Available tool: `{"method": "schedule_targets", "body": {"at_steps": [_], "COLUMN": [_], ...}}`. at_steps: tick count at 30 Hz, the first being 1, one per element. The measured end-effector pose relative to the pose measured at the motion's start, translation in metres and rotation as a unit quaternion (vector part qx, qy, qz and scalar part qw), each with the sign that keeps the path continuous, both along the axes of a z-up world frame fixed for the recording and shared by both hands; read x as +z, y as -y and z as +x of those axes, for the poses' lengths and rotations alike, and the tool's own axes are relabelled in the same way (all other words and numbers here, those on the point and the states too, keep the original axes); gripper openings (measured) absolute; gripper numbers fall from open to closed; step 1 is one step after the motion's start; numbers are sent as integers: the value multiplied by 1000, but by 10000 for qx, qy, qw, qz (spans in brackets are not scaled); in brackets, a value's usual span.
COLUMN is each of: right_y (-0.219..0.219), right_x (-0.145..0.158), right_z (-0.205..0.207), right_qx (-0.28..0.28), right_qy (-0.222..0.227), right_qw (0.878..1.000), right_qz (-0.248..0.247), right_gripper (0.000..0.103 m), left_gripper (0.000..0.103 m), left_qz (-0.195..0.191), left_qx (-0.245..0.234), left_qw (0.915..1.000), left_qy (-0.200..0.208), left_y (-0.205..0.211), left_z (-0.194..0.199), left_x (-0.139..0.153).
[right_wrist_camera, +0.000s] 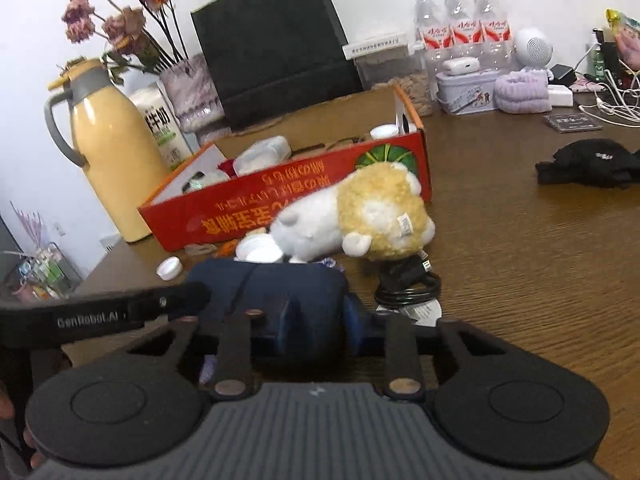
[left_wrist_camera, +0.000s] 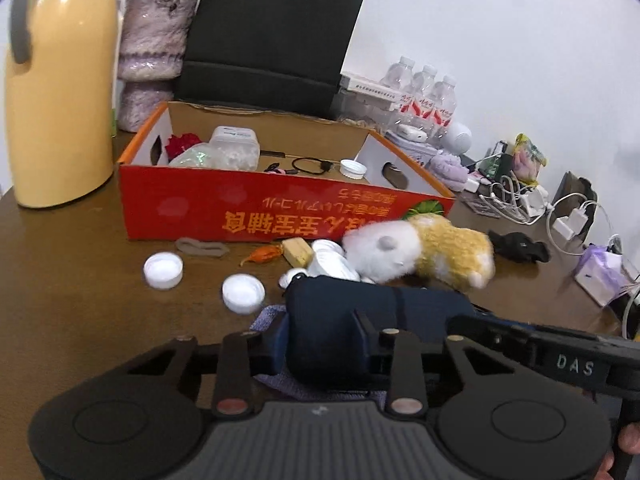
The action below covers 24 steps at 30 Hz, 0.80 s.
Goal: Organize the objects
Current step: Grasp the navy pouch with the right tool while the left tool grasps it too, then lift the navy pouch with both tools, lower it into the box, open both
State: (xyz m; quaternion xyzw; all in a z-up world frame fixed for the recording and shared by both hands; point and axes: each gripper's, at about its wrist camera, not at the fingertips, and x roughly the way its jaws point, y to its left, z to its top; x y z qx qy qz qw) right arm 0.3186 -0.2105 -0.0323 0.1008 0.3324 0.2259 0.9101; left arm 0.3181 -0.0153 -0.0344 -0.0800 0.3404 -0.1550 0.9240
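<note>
Dark blue pouch (left_wrist_camera: 340, 320) lies on the brown desk (left_wrist_camera: 80, 272), close in front of both tools. The left tool (left_wrist_camera: 320, 344) is clenched on one end of the pouch, with a finger (left_wrist_camera: 362, 330) pressed to each side. The right tool (right_wrist_camera: 316, 320) is clenched on the same pouch (right_wrist_camera: 272, 284) from the other end. A purple cloth (left_wrist_camera: 268, 316) peeks out under it.

Just behind the pouch lies a white and yellow plush toy (left_wrist_camera: 420, 250) on its side. Two white bottle caps (left_wrist_camera: 163, 270) sit on the desk to the left. A coiled black cable (right_wrist_camera: 408, 284) lies beside the pouch, on the right.

Behind them stands an open red cardboard box (left_wrist_camera: 240, 208) with small things inside. A yellow thermos jug (left_wrist_camera: 60, 92) stands left of the box. A black paper bag (left_wrist_camera: 272, 32) stands behind it.
</note>
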Motion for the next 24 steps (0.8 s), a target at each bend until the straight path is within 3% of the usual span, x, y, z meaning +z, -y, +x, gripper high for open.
{"method": "schedule_targets", "body": {"at_steps": [5, 10, 14, 17, 19, 21, 23, 24], "right_y": [11, 25, 23, 23, 20, 19, 21, 22], "right_x": [30, 31, 22, 15, 10, 7, 5, 3], "right_z": [-53, -130, -165, -167, -166, -167, -167, -167], "right_qx": [328, 626, 694, 714, 688, 609, 591, 600], "right_qy": [453, 251, -23, -100, -127, -81, -128, -165], "right_qw": [9981, 9975, 9973, 9972, 9970, 9973, 9976, 9977], "right_qz": [-275, -197, -242, -209, -331, -411, -335, -274], "right_gripper": [26, 26, 28, 32, 34, 55, 72, 73], "left_gripper": [28, 26, 27, 32, 51, 65, 71, 72], "left_qz": [149, 44, 81, 23, 11, -17, -79, -126], "left_qx": [-116, 108, 208, 186, 257, 290, 343, 343], "left_qw": [9996, 9999, 9990, 9991, 9990, 9989, 9982, 9981], "left_qy": [217, -57, -384, -379, -358, -382, -492, -486], "left_y": [1, -8, -11, -15, -18, -20, -24, -26], "left_z": [-83, -165, -196, -198, -195, -191, -187, -186], "left_x": [22, 17, 4, -3, -5, -9, -15, -16]}}
